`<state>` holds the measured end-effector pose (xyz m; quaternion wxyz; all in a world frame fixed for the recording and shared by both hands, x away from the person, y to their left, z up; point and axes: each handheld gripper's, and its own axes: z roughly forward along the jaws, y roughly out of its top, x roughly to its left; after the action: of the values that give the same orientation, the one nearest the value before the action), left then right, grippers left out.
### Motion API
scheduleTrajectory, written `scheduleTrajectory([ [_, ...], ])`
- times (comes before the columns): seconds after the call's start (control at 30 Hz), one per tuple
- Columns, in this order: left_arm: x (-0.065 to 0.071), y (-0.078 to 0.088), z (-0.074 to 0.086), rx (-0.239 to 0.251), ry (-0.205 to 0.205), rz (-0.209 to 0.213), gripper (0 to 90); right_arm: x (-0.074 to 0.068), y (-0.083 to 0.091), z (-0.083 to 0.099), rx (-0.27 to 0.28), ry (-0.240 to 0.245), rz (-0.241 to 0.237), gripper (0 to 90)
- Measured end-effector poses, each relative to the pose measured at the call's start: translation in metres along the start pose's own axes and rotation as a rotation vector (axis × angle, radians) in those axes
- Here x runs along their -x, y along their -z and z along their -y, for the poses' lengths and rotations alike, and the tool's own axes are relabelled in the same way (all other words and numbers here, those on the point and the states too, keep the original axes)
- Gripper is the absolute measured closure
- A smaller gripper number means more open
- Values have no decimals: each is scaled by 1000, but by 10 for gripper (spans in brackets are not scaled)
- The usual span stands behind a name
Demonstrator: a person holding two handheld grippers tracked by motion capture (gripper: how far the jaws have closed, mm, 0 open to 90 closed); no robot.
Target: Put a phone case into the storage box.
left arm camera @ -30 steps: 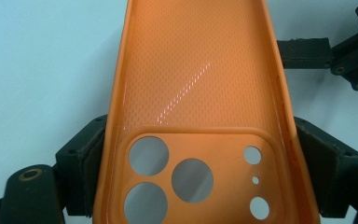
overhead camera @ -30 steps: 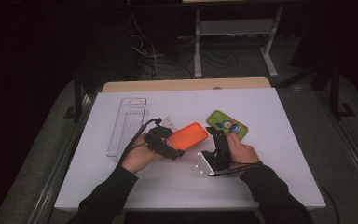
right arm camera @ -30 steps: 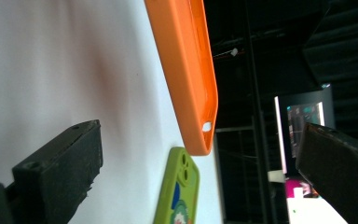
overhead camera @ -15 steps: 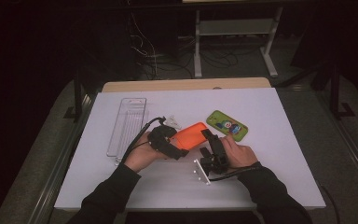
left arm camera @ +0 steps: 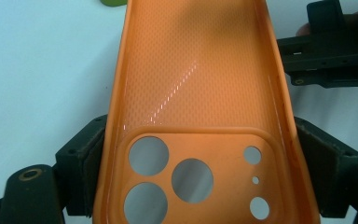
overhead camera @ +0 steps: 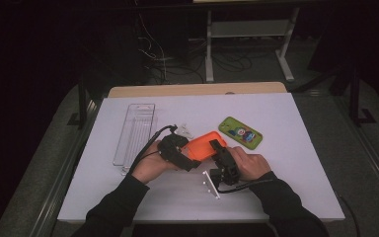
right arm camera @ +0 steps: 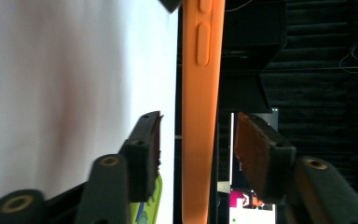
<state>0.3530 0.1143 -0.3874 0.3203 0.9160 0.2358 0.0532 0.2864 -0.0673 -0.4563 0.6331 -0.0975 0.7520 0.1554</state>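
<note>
An orange phone case (left arm camera: pixel 200 88) lies inner side up between the jaws of my left gripper (left arm camera: pixel 205 156), which is shut on its long sides at the camera-hole end. In the high view the left gripper (overhead camera: pixel 191 154) holds the case (overhead camera: pixel 205 145) just above the table's middle. My right gripper (overhead camera: pixel 218 148) comes in from the right, and its open jaws straddle the case's edge. In the right gripper view the case (right arm camera: pixel 198 93) runs edge-on between the two pads of the right gripper (right arm camera: pixel 198 140), with a gap on each side. The right gripper (left arm camera: pixel 326 51) also appears past the case.
A green phone case (overhead camera: pixel 240 132) with a cartoon print lies to the right behind the hands. A clear plastic tray (overhead camera: pixel 135 133) stands at the left. A small clear piece (overhead camera: pixel 183 131) rests just behind the left gripper. The white table (overhead camera: pixel 276 187) has bare room at front right.
The right gripper has shifted slightly left and turned, so its jaws now sit around the case's edge. The left gripper keeps hold of the case in about the same place.
</note>
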Motion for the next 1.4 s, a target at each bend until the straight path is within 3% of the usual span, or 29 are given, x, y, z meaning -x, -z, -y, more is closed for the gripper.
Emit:
scheduleTrajectory([
  [0.13,1,-1,0,1,-1,2,159,1,1,-2,18,23,0,595],
  [0.27,2,-2,2,22,29,0,159,2,1,-3,32,38,-4,674],
  [0.33,0,-1,1,3,1,-3,159,3,2,-4,28,33,-20,698],
  [0.4,0,0,1,5,1,-3,159,2,3,-4,26,27,-24,721],
  [0.43,1,-2,1,27,26,-3,159,2,3,-4,27,31,-25,735],
  [0.53,0,-1,1,19,15,-4,159,2,3,-5,27,30,-34,771],
  [0.77,0,-2,1,-1,3,1,156,2,4,-6,13,41,-41,779],
  [0.87,1,-4,1,25,18,5,153,1,5,-6,10,46,-37,782],
  [1.03,2,-4,1,27,8,9,101,3,7,-5,4,54,-54,783],
  [1.07,1,-3,1,13,-7,9,66,3,8,-5,1,48,-51,783],
  [1.1,1,-3,1,27,16,11,37,3,8,-5,0,45,-51,783],
  [1.13,-1,0,2,22,0,11,20,4,8,-5,2,47,-51,783],
  [1.17,0,1,2,47,23,13,16,3,7,-4,-2,40,-54,783],
  [1.2,-2,4,3,37,0,10,0,4,7,-4,-6,34,-56,782],
  [1.4,-9,17,9,57,-8,29,0,10,4,0,-20,12,-56,783],
])
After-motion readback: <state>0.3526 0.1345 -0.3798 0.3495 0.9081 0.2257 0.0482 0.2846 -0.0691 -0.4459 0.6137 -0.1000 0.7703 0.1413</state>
